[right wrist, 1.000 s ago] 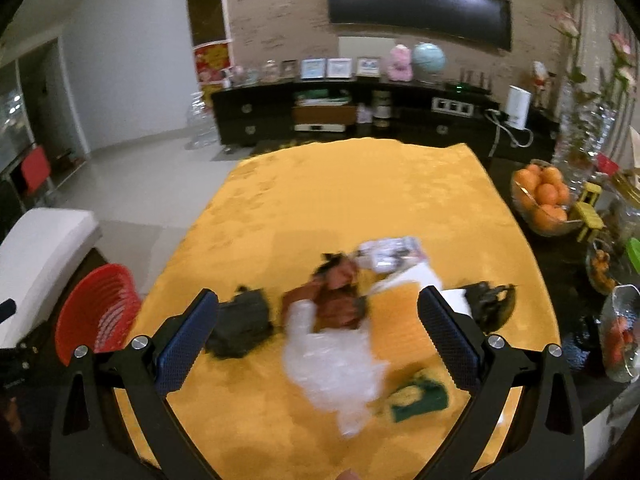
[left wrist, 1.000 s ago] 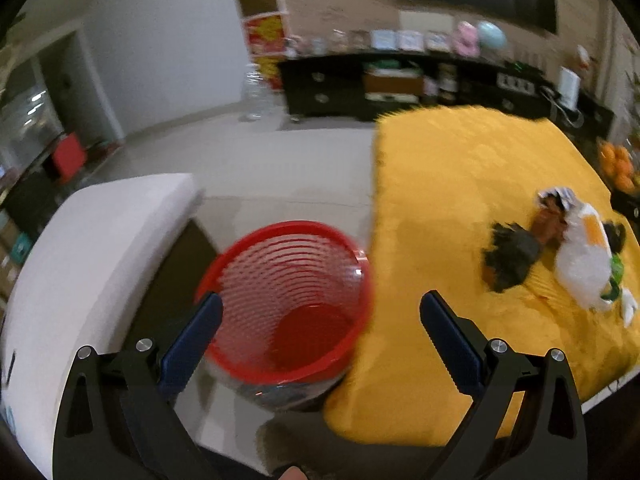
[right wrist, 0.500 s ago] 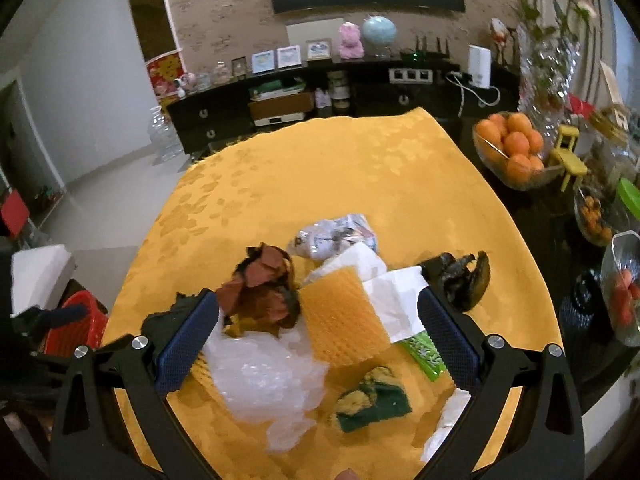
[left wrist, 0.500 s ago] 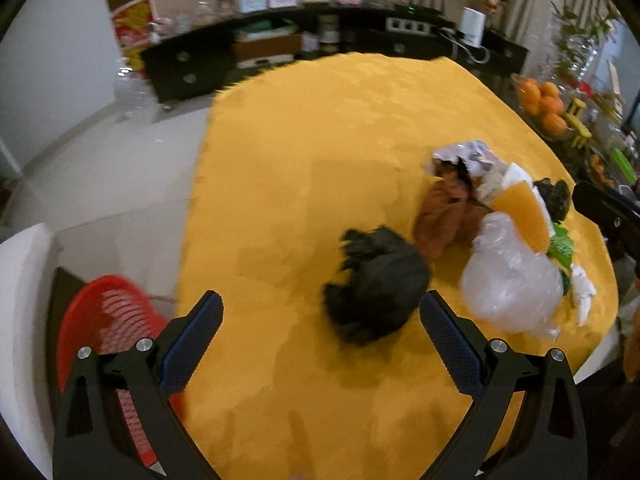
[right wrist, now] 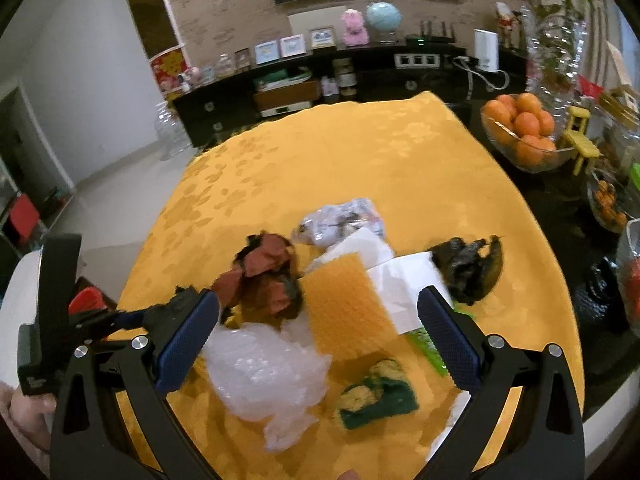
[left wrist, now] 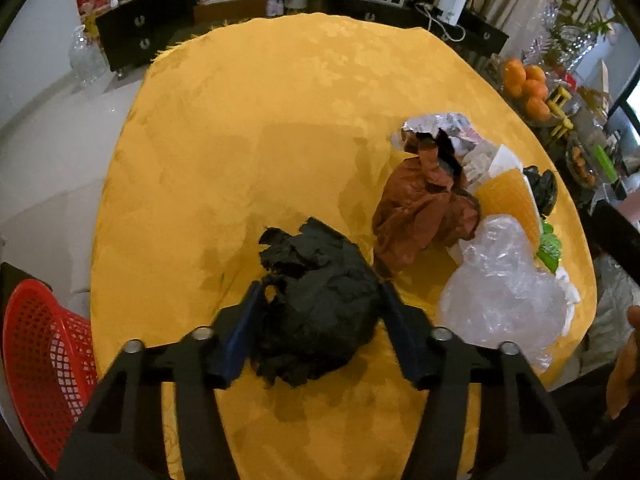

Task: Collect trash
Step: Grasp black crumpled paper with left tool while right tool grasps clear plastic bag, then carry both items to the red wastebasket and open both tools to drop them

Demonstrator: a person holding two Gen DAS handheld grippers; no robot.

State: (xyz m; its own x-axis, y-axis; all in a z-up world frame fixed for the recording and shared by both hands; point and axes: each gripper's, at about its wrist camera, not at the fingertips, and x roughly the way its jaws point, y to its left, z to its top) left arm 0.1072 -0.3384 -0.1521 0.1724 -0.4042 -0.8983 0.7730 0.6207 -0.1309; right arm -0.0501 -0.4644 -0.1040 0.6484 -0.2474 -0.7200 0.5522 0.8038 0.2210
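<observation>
A crumpled black wad (left wrist: 316,304) lies on the yellow tablecloth (left wrist: 260,120) between the fingers of my left gripper (left wrist: 320,292). Its jaws are closing and both pads touch the wad's sides. To the right lie a brown paper ball (left wrist: 424,208) and a clear plastic bag (left wrist: 500,292). My right gripper (right wrist: 320,300) hangs open above the trash pile: brown paper (right wrist: 268,276), an orange sheet (right wrist: 344,300), clear plastic (right wrist: 264,376) and a green sponge (right wrist: 376,400). Nothing sits between its pads. The left gripper (right wrist: 132,316) shows at the left of this view.
A red mesh basket (left wrist: 44,344) stands on the floor by the table's left edge. A silver wrapper (right wrist: 340,220), white paper (right wrist: 404,280) and a black lump (right wrist: 468,264) lie further back. A bowl of oranges (right wrist: 524,132) and glassware crowd the right side.
My left gripper swung from above the red basket to the table, came down over the black wad and narrowed its jaws onto it. The right gripper sank slightly toward the pile.
</observation>
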